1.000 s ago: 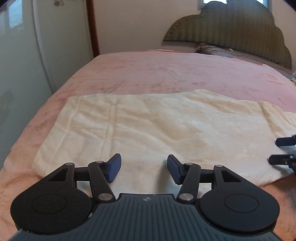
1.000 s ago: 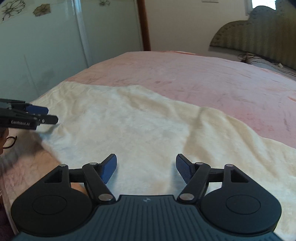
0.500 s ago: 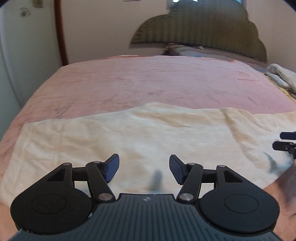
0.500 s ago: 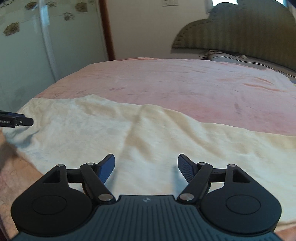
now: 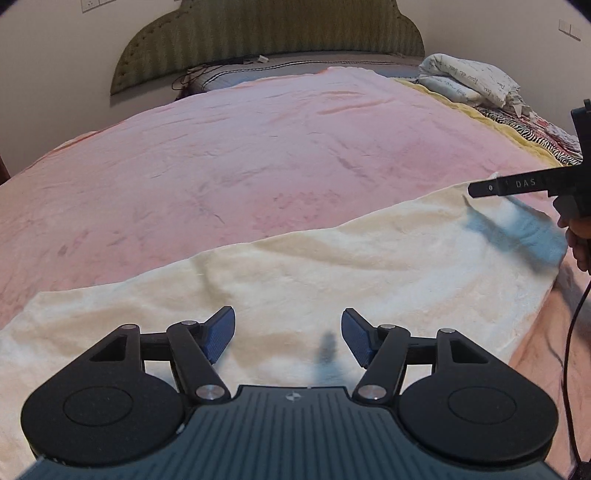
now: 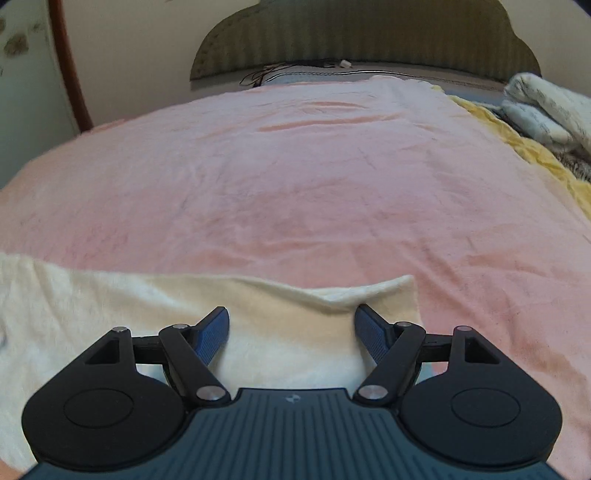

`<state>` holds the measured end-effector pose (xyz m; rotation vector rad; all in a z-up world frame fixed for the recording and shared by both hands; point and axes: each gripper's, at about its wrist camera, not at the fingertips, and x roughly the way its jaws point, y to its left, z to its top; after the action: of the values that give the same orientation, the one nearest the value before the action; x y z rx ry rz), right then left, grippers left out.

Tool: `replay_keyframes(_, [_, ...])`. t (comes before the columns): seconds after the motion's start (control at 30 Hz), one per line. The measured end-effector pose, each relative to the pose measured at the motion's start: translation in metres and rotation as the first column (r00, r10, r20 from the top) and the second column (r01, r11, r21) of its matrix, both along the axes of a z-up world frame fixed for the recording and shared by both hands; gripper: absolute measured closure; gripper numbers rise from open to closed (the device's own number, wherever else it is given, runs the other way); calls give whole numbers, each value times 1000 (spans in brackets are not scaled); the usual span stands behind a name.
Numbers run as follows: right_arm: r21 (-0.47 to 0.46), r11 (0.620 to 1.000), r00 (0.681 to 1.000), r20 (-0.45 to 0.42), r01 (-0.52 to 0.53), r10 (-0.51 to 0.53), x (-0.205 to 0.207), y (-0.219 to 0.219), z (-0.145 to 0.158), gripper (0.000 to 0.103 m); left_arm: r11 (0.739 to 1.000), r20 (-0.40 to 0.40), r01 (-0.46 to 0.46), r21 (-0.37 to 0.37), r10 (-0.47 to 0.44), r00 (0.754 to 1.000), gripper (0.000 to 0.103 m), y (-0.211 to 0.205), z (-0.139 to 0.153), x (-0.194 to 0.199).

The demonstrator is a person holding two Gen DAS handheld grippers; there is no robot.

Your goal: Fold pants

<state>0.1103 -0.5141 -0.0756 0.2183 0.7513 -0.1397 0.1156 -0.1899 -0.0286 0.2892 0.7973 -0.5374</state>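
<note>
We take this for a home bedroom: a wide bed under a pink blanket (image 5: 258,155), a scalloped, padded olive headboard (image 5: 266,33) against a cream wall, folded printed bedding (image 5: 469,79) and wall switch plates (image 5: 569,28) at the far corner.

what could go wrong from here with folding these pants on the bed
1. Both claws are empty. The left claw is opening over the middle of the cream pants, so closing there might pinch only the top layer.
2. The right claw sits by the end corner, which already curls up; a shallow grip could slip off.
3. The fluffy pants lie on a soft pink blanket, so a deep grab could catch the blanket too.
</note>
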Motion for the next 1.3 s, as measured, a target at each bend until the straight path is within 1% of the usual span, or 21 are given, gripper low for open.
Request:
replay_keyframes(0.03, [-35,999,1000,17,16,-16,-5,1,6,27,1000,3,14,-14,-14,1000,35,-3,0,-2])
replay_keyframes(0.13, [-46,996,997,31,-74,75,-20,13,9,27,998,12,59,-37,-59,998,34,-15,-2,-10])
replay_keyframes(0.2, [-75,992,995,-8,-98,98,-25,18,0,25,994,18,109,-16,-109,994,34,-27,-8,-18])
replay_keyframes(0.23, [-127,988,995,-47,-91,85,-24,18,-8,25,989,23,145,16,-145,989,33,-35,-14,-22])
replay_keyframes(0.27, [-171,983,997,-53,-65,57,-26,16,-13,18,985,30,169,46,-170,985,33,-40,-19,-27])
replay_keyframes(0.3, [-198,980,999,-35,-4,-3,-31,12,-13,14,981,42,182,69,-185,982,33,-43,-24,-31])
replay_keyframes(0.37, [-272,954,992,27,129,-126,-50,9,0,14,982,76,173,76,-179,981,33,-44,-26,-38])
replay_keyframes(0.4, [-276,947,986,82,165,-148,-65,10,9,14,982,82,179,64,-184,979,33,-43,-25,-39])
replay_keyframes(0.43, [-239,956,982,127,168,-140,-81,13,17,14,982,83,186,44,-189,978,33,-42,-23,-40])
replay_keyframes(0.5, [-96,992,981,183,81,-63,-106,22,27,14,984,81,175,23,-176,981,32,-42,-22,-39])
replay_keyframes(0.53, [-44,999,981,194,16,-7,-114,29,27,14,984,76,176,25,-177,981,31,-43,-23,-39])
replay_keyframes(0.57, [-29,998,978,200,-48,53,-119,40,26,14,983,68,182,34,-184,981,31,-45,-26,-39])
replay_keyframes(0.67, [-142,978,977,132,-149,168,-120,72,11,14,982,71,185,48,-188,980,31,-47,-30,-45])
replay_keyframes(0.7, [-167,975,985,76,-144,158,-116,75,2,14,981,73,188,47,-191,979,31,-46,-29,-46])
replay_keyframes(0.73, [-156,982,992,38,-110,117,-115,71,-5,14,981,72,191,37,-193,978,31,-44,-27,-47])
replay_keyframes(0.8, [-56,998,997,83,1,4,-129,55,-4,14,984,72,177,11,-177,982,30,-41,-24,-47])
replay_keyframes(0.87, [36,995,983,150,97,-102,-147,40,4,14,988,62,153,-2,-152,986,30,-42,-24,-45])
replay_keyframes(0.93, [126,982,968,190,142,-165,-156,28,5,14,991,41,133,-13,-132,990,30,-43,-25,-42])
replay_keyframes(1.07, [306,939,963,165,155,-213,-163,14,-10,14,994,27,109,-32,-108,994,30,-42,-25,-43])
replay_keyframes(1.17, [443,888,961,167,126,-220,-164,10,-23,13,994,28,106,-26,-105,994,30,-43,-23,-43])
replay_keyframes(1.3, [543,832,950,182,116,-252,-161,7,-33,13,995,25,95,-31,-94,995,30,-42,-23,-40])
